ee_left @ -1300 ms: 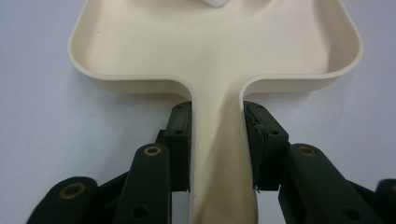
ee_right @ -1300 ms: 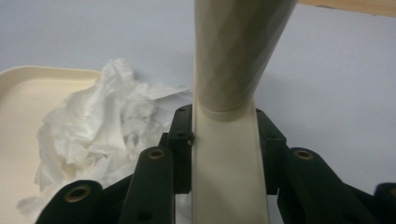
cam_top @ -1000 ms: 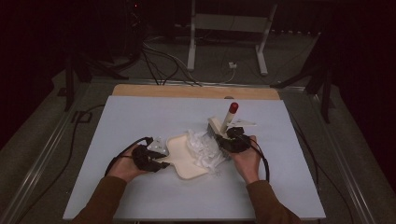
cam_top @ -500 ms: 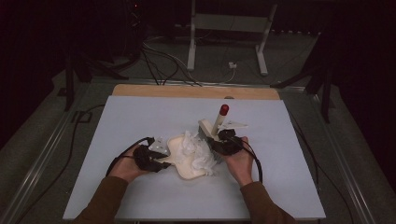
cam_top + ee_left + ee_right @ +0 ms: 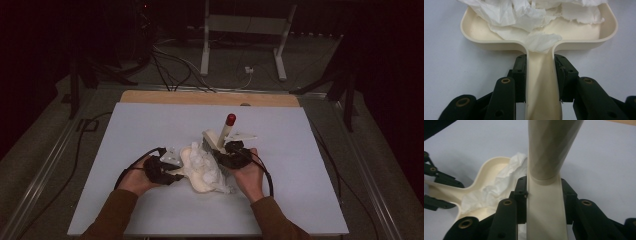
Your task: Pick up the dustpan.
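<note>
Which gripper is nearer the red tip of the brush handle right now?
Right. The right gripper is shut on the brush handle, just below its red tip. The left gripper is farther off, across the crumpled paper, shut on the dustpan's handle.

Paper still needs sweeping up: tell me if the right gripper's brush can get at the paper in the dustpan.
Probably yes: the right gripper holds the brush right beside the paper, nothing between, and the dustpan is open-topped, steadied by the left gripper.
</note>
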The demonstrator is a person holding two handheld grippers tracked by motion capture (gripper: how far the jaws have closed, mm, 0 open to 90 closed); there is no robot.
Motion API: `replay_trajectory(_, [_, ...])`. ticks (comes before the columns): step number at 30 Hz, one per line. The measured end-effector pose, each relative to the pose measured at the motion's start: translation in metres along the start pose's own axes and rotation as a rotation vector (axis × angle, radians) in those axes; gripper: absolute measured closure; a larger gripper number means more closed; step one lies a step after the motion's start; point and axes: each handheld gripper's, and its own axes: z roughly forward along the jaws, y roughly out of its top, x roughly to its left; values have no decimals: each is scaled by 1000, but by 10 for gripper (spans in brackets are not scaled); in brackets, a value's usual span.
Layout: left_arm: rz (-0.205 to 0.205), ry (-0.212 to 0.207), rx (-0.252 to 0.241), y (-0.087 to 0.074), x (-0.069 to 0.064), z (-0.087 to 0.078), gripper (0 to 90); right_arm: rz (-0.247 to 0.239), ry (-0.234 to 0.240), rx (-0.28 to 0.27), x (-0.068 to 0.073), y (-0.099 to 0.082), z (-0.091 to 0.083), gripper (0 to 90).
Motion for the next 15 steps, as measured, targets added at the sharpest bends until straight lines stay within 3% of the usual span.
replay_trajectory(15, [-5, -4, -11, -1, -1, 2, 668, -53, 69, 1, 26, 5, 2, 671])
